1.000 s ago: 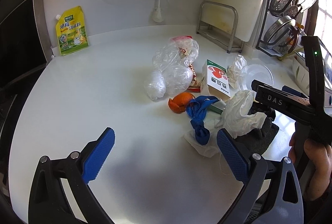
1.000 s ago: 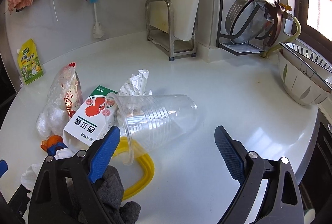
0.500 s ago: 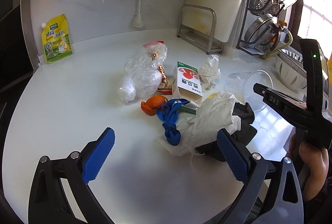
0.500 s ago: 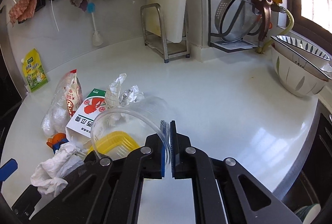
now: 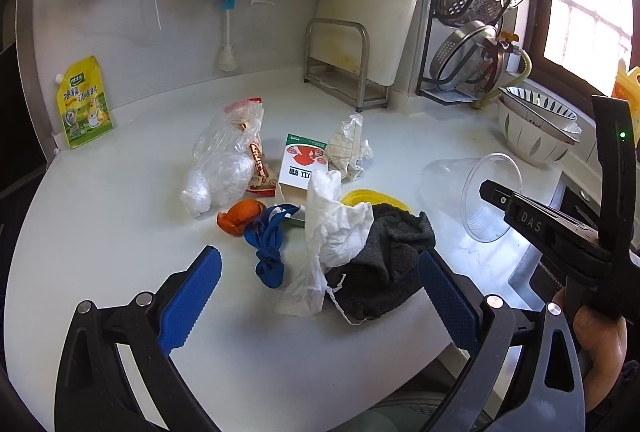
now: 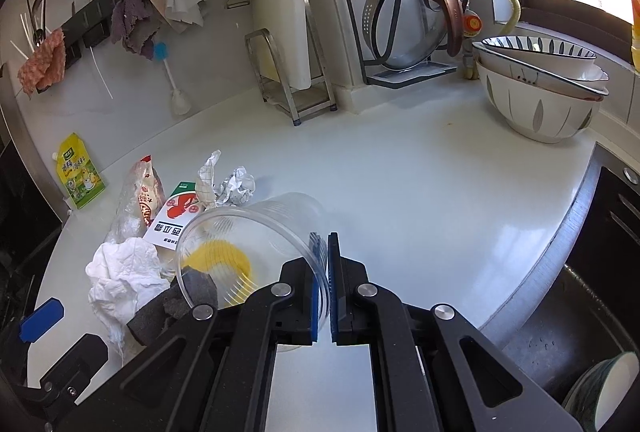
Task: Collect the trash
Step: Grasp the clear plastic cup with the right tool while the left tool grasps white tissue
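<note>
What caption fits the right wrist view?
Right gripper shut on clear plastic cup rim, beside countertop trash.

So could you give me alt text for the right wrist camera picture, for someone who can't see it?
The right gripper pinches the rim of a clear plastic cup over a white kitchen counter. Left of it lie a milk carton, crumpled paper and a white tissue; stacked bowls stand far right.

Brightly daylit from the blown-out window [image 5: 580, 8] at far right, glare on the white counter [image 6: 420, 172], sharp focus, fisheye-bent, dark-vignetted edges.
</note>
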Available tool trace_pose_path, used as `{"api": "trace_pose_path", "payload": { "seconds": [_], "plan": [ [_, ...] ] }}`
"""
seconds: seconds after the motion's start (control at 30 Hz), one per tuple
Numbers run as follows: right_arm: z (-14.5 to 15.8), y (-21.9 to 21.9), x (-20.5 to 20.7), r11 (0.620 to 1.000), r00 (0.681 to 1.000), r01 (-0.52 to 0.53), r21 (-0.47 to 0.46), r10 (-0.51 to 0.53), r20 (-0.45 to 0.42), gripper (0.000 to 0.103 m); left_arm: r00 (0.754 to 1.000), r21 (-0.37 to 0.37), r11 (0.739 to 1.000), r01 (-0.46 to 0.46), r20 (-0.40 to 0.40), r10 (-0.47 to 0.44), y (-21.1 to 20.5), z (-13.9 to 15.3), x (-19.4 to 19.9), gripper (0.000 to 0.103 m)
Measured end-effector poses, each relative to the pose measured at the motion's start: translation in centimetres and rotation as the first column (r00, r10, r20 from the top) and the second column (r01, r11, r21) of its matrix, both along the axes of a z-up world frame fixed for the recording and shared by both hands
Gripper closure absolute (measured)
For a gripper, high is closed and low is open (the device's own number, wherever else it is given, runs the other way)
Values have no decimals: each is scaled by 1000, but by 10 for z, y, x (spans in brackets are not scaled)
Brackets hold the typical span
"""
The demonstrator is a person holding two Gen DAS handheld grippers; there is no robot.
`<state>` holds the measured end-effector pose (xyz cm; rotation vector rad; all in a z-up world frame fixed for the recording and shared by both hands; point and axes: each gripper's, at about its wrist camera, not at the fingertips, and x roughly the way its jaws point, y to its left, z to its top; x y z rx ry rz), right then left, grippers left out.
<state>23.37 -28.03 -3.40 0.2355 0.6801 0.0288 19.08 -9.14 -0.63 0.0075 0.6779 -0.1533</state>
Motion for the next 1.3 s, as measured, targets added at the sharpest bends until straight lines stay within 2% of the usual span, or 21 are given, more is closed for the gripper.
{"api": "trace_pose_path", "payload": {
  "seconds": [0.1, 0.23, 0.5, 0.7, 0.77, 0.9, 1.07, 1.13, 1.23, 1.3],
  "plan": [
    [-1, 1, -1, 1000, 1000, -6, 10, 6, -4, 99, 1000, 0, 1000, -6, -6, 6, -1, 0, 10, 6],
    [0, -1, -3, 1000, 1000, -6, 29, 6, -1, 99, 999, -37, 999, -28, -38, 26, 6, -5, 28, 6],
    [1, 1, -3, 999, 1000, -14, 36, 14, 0, 99, 989, -5, 992, -125, -75, 124, 26, -19, 50, 6],
    [1, 1, -3, 999, 1000, -15, 34, 15, -3, 99, 987, 28, 991, -130, -92, 132, 24, -29, 61, 10],
    [0, 0, -2, 999, 1000, -14, 36, 14, -7, 99, 988, 38, 992, -121, -89, 124, 21, -29, 61, 24],
    [-1, 1, -1, 999, 1000, -14, 34, 14, -14, 99, 989, 62, 993, -98, -106, 104, 14, -35, 63, 42],
    [-1, 0, -1, 999, 1000, -14, 33, 14, -14, 99, 989, 46, 995, -90, -109, 95, 16, -34, 62, 76],
    [-1, 0, -1, 999, 1000, -15, 34, 15, -13, 99, 989, 36, 995, -90, -114, 93, 19, -32, 62, 86],
    [-1, 0, -1, 999, 1000, -14, 33, 15, -14, 99, 990, 27, 995, -91, -103, 93, 22, -28, 61, 94],
    [-1, 1, -1, 999, 1000, -14, 33, 14, -14, 99, 991, 25, 996, -89, -96, 91, 23, -25, 60, 96]
  ]
}}
